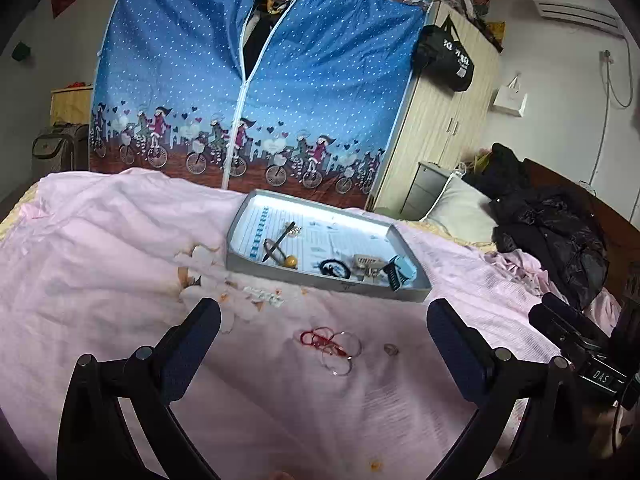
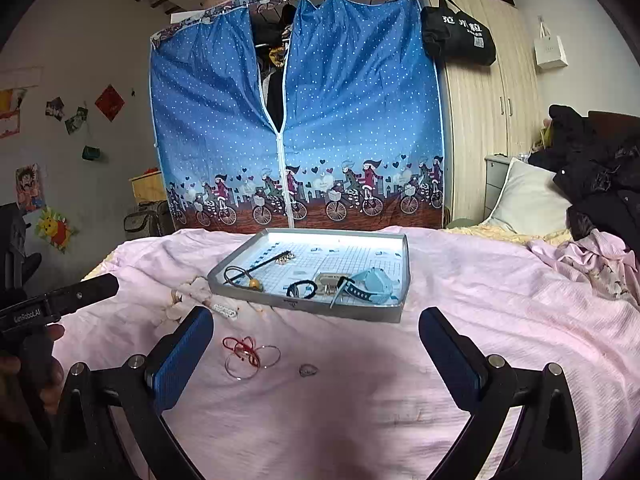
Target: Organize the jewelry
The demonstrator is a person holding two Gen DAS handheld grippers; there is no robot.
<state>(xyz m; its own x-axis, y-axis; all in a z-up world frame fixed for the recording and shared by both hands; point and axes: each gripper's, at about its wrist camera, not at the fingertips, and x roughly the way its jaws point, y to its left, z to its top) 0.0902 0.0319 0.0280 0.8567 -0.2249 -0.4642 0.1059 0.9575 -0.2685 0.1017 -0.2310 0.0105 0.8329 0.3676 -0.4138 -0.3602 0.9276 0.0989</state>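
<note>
A shallow grey tray (image 1: 240, 258) (image 2: 348, 312) lies on the pink bedspread (image 1: 100, 280) (image 2: 500, 320) of the bed, its floor printed with a pale grid; at its left end a thin dark hair stick (image 1: 279, 241) (image 2: 256, 267) lies slanted across a dark loop, with a yellow bead (image 1: 291, 261) (image 2: 253, 283) just beside it; near the front wall lies a black hair tie (image 1: 334, 268) (image 2: 301, 289), then a small pale comb-like piece (image 1: 366, 261) (image 2: 328, 280), and at the right end a light blue claw clip (image 1: 400, 271) (image 2: 370, 284). Outside the tray, on the bedspread in front of it, lies a tangle of red cord (image 1: 318, 339) (image 2: 240, 347) touching clear rings (image 1: 344, 356) (image 2: 256, 360); a small ring (image 1: 391, 349) (image 2: 308, 369) lies near them to the right; a white beaded piece (image 1: 264, 295) (image 2: 226, 311) lies close to the tray's front left corner. The left claw (image 1: 324, 320) stands wide apart and empty above the cord and rings, touching nothing; the right claw (image 2: 316, 330) is likewise spread wide, holding nothing, with the cord, rings and small ring between its fingers in view. A blue fabric wardrobe (image 1: 260, 80) (image 2: 296, 120) stands behind the bed.
</note>
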